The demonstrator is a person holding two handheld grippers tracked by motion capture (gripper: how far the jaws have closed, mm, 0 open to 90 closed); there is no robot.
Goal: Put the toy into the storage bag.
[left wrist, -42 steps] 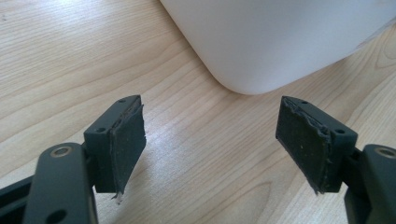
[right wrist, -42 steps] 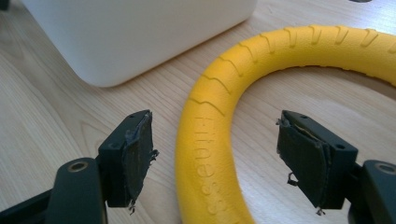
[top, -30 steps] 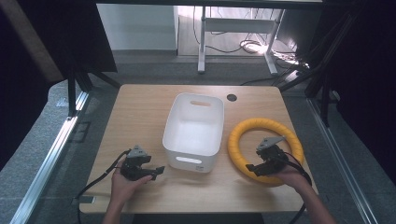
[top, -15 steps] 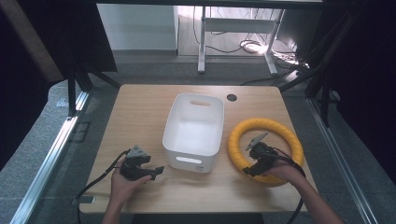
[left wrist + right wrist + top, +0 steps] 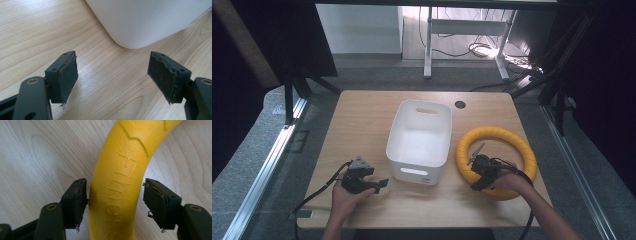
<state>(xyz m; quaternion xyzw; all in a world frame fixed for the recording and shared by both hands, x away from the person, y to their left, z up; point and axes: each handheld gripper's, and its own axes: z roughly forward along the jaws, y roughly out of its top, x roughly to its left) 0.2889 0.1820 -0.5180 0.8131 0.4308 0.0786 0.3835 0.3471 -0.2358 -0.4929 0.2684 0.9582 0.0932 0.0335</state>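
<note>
Left gripper (image 5: 381,183): held in the person's left hand (image 5: 346,194) at about 8 o'clock on the table (image 5: 362,115); jaws spread wide, nothing between them. In the left gripper view (image 5: 112,75) bare wood is seen between the pads, with a rounded corner of the white bin (image 5: 150,22) lying beyond them at 12 to 1 o'clock, apart from both pads.

Right gripper (image 5: 473,175): held in the person's right hand (image 5: 507,181) at about 4 o'clock on the table. Jaws parted and set astride the tube of the yellow ring (image 5: 497,134). In the right gripper view (image 5: 115,197) the left pad (image 5: 78,200) is seen just beside or touching the ring (image 5: 120,182); the right pad (image 5: 155,200) stands clear of it. The ring is not clamped.

Yellow ring: laid flat on the table at 3 to 4 o'clock, just beside the bin's right wall. Raised lettering and a zigzag ridge are visible on its surface.

White bin (image 5: 432,115): placed upright at the table's centre, with handle slots at its near and far ends.

Grommet hole (image 5: 460,104): set in the tabletop at about 1 o'clock, behind the bin.
</note>
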